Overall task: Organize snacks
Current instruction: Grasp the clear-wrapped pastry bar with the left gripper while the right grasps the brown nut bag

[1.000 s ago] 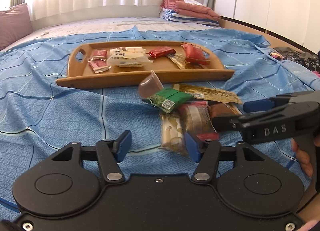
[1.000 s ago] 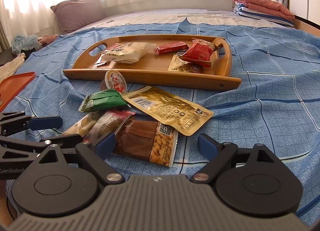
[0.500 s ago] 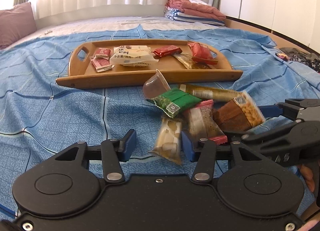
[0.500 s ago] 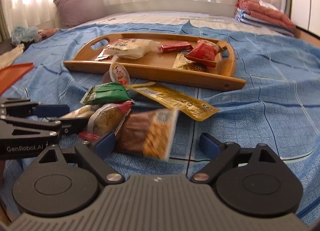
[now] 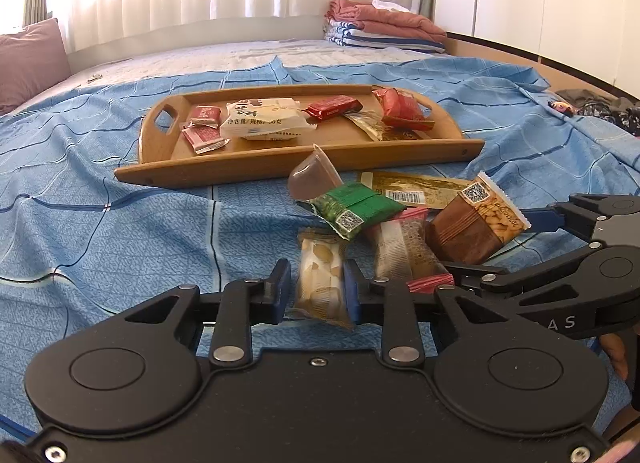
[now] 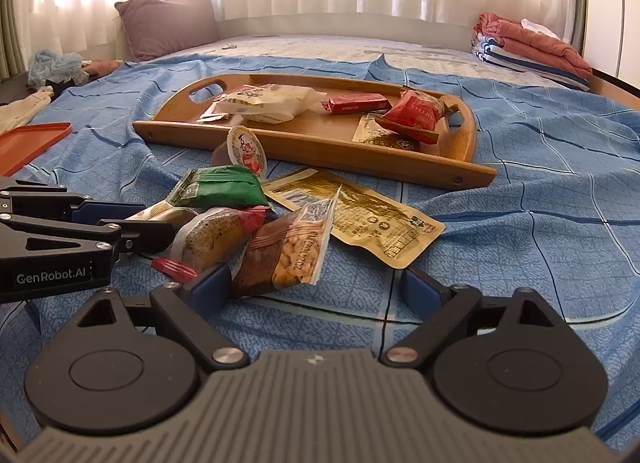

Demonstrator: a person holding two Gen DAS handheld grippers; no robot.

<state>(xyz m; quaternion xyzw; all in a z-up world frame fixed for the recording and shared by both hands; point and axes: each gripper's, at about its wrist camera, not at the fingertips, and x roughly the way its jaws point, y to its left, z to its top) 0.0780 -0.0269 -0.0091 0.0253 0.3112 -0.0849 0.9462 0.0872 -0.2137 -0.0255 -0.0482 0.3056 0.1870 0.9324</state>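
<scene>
On the blue sheet lies a heap of snacks: a pale nut packet (image 5: 320, 283), a red-ended packet (image 5: 404, 251), a green packet (image 5: 356, 207), a brown peanut packet (image 5: 472, 227), a flat yellow packet (image 5: 420, 191) and a jelly cup (image 5: 312, 179). My left gripper (image 5: 316, 289) is closing, its pads on either side of the pale packet. In the right wrist view my right gripper (image 6: 316, 283) stands wide, closing slightly. The brown peanut packet (image 6: 288, 251) is tipped up against its left finger and is clear of the right one. Behind, the wooden tray (image 5: 280, 167) holds several snacks.
An orange lid (image 6: 32, 139) lies at the far left of the bed. A purple pillow (image 6: 168, 19) sits at the head and folded blankets (image 5: 380, 27) at the back right. Dark clothes (image 5: 600, 111) lie at the right edge.
The left jaws have narrowed onto the pale packet. The brown peanut packet has gone from lying flat to standing tilted against the right gripper's left finger.
</scene>
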